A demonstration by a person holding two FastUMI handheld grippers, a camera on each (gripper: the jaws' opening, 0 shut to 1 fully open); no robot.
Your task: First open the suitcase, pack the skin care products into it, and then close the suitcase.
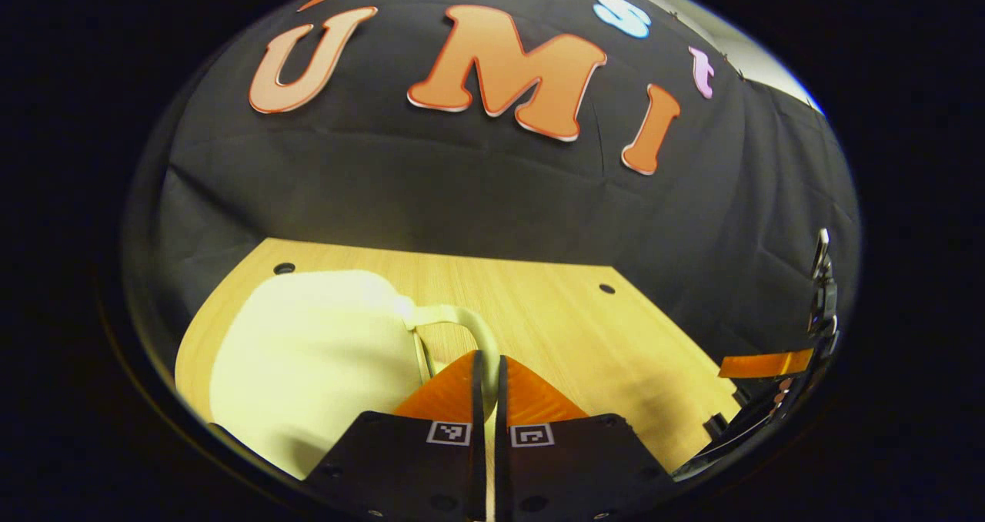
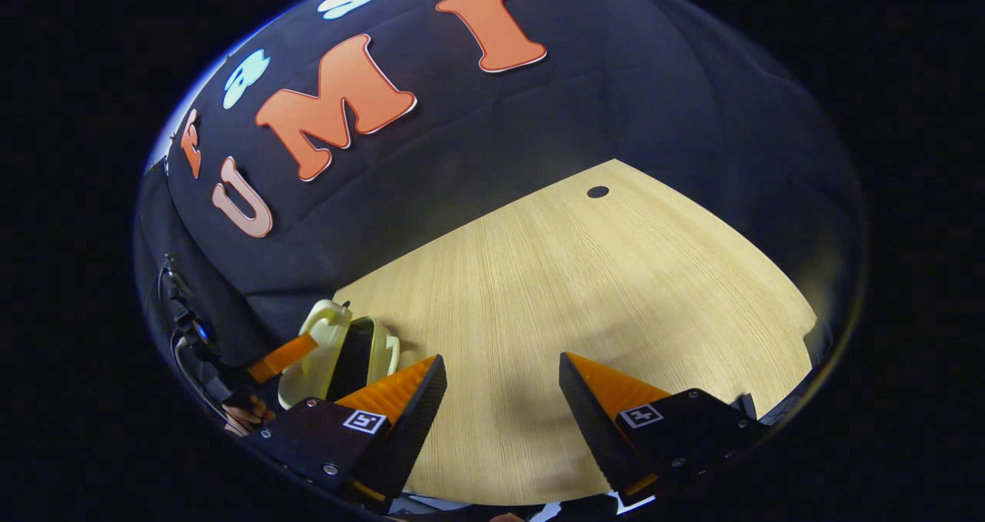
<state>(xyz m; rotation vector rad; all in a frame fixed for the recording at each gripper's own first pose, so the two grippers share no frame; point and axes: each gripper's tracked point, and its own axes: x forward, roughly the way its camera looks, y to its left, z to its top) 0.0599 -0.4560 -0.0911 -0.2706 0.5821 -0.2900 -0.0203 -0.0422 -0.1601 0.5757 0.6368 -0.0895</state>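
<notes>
A small pale yellow suitcase (image 1: 308,368) lies on the wooden table (image 1: 585,329), low and left in the left gripper view, its handle (image 1: 465,318) curving just past my fingertips. My left gripper (image 1: 489,364) is shut at the suitcase's edge by the handle, with a thin pale strip between its fingers. In the right gripper view the suitcase (image 2: 327,341) stands slightly ajar with a dark gap between its two shells, and a finger (image 2: 281,358) of the left gripper meets its near shell. My right gripper (image 2: 504,379) hangs open over bare tabletop, right of the suitcase, holding nothing.
The table (image 2: 616,291) has small round holes (image 2: 597,192) near its far edge. Black cloth walls stand close behind it. A hand (image 2: 246,414) holds the left gripper at the lower left. A finger (image 1: 766,364) of the right gripper shows at the far right.
</notes>
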